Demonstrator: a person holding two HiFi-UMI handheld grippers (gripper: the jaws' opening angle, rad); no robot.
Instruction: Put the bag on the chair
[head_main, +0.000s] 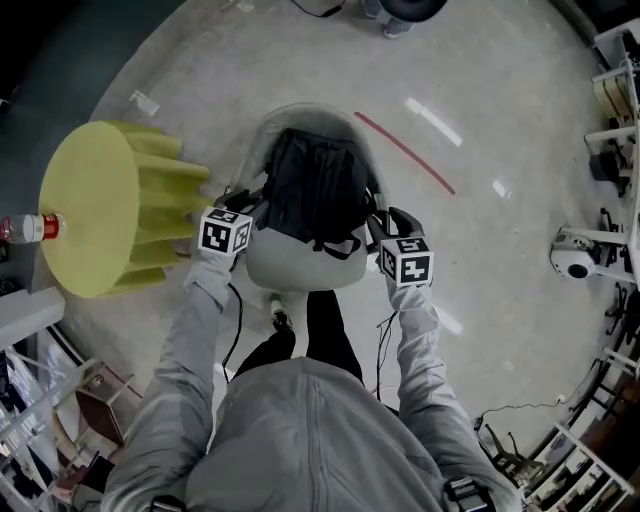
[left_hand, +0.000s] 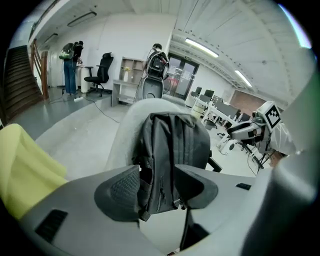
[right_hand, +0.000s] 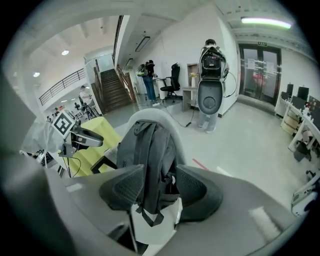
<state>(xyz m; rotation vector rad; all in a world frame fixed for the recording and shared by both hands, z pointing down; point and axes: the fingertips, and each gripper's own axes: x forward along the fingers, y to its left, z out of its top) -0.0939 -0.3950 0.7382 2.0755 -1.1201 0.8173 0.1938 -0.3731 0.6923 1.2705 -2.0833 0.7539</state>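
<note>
The bag (head_main: 315, 190) rests on the chair (head_main: 290, 270) at 12 o'clock. Your left fingers (left_hand: 120, 192) and right fingers (right_hand: 122, 192) are wide open and empty, so back away next.

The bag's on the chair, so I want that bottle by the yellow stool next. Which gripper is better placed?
Left. The left gripper is open beside the bag, on the same side as the stool and nearer the bottle. The right gripper, also open, is across the chair.

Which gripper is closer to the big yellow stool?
Left. The left gripper is just beside the yellow stool, at the left side of the backpack. The right gripper is across the backpack, farther from the stool.
</note>
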